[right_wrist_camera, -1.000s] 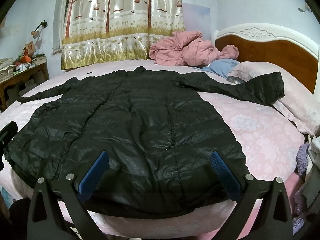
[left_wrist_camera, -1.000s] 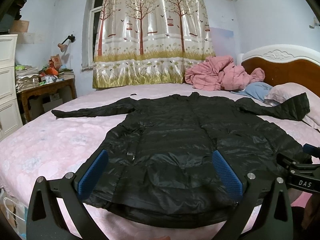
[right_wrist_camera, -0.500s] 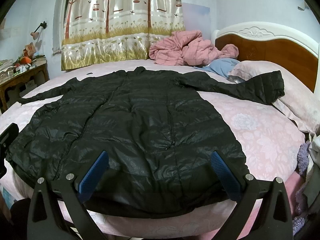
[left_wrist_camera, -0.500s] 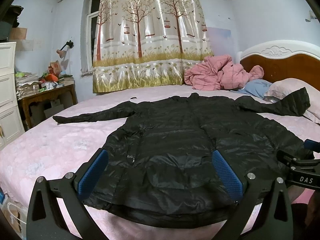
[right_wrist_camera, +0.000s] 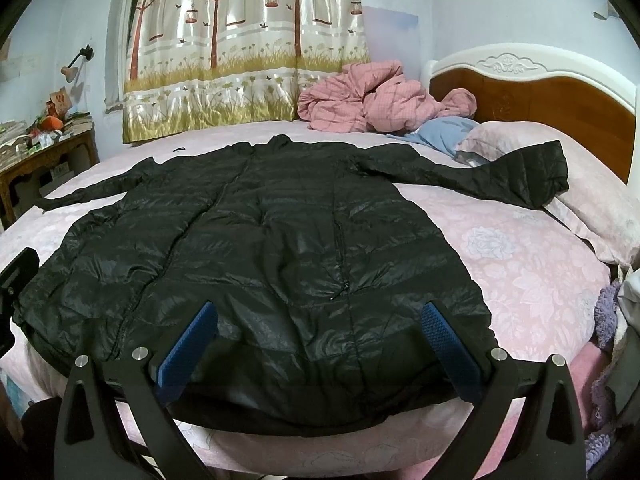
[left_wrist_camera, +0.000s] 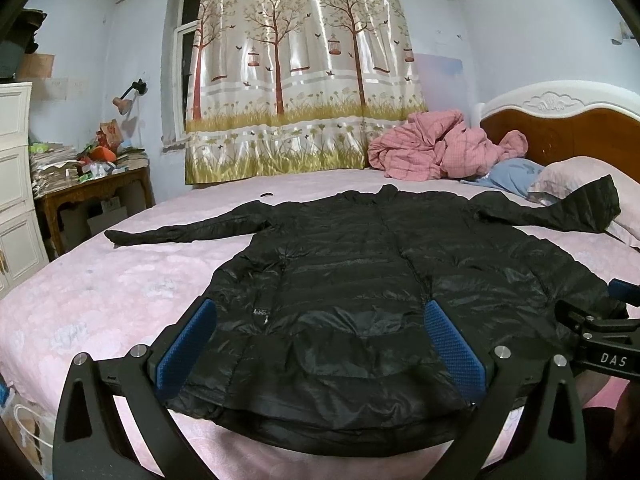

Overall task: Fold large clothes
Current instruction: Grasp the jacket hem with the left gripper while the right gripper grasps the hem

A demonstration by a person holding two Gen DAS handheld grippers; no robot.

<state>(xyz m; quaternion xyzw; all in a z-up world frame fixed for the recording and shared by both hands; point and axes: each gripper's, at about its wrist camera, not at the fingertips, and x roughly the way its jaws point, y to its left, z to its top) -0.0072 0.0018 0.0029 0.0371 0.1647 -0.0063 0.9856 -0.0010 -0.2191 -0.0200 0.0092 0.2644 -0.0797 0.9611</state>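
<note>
Fingers (left_wrist_camera: 186,344) of both grippers spread wide, level over black coat (left_wrist_camera: 360,280) hem, gripping nothing.

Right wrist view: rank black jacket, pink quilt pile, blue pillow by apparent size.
1. black jacket, by far the largest, though it lies nearest the camera.
2. pink quilt pile.
3. blue pillow, smallest; partly hidden, so its true extent is unsure.

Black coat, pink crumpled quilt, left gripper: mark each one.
Black coat (left_wrist_camera: 352,280), left wrist view, middle of its front.
Pink crumpled quilt (right_wrist_camera: 360,100), right wrist view, middle of the heap.
Left gripper (left_wrist_camera: 320,344), left wrist view, midway between its fingertips.
</note>
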